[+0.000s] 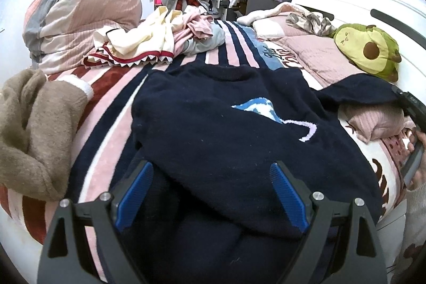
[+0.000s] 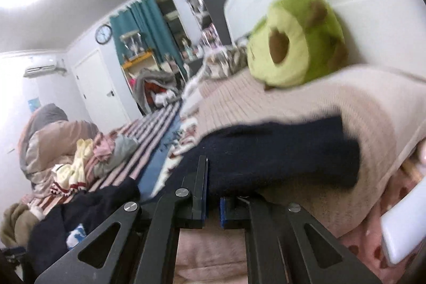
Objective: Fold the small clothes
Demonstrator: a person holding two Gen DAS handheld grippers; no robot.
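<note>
- Left wrist view: left gripper [image 1: 211, 193] is wide apart over the navy sweater [image 1: 226, 129], ready to grab.
- Right gripper [image 2: 213, 197], nearly together, seems to pinch the sleeve [image 2: 279, 156] at 3 o'clock for folding.

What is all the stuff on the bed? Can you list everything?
navy sweater: one, dark blue with a light blue patch, spread across the bed's middle
brown fleece garment: one, tan, bunched at left edge
clothes pile: one heap, cream, pink, grey, far side
rolled quilt: one, pink and grey, far left
avocado plush: one, green, by the white headboard
pink knit: one, pale pink, under the sweater's sleeve
striped blanket: one, pink, navy, red, covering the bed
left hand-held gripper: open, over the sweater hem
right hand-held gripper: nearly closed, at the sleeve
</note>
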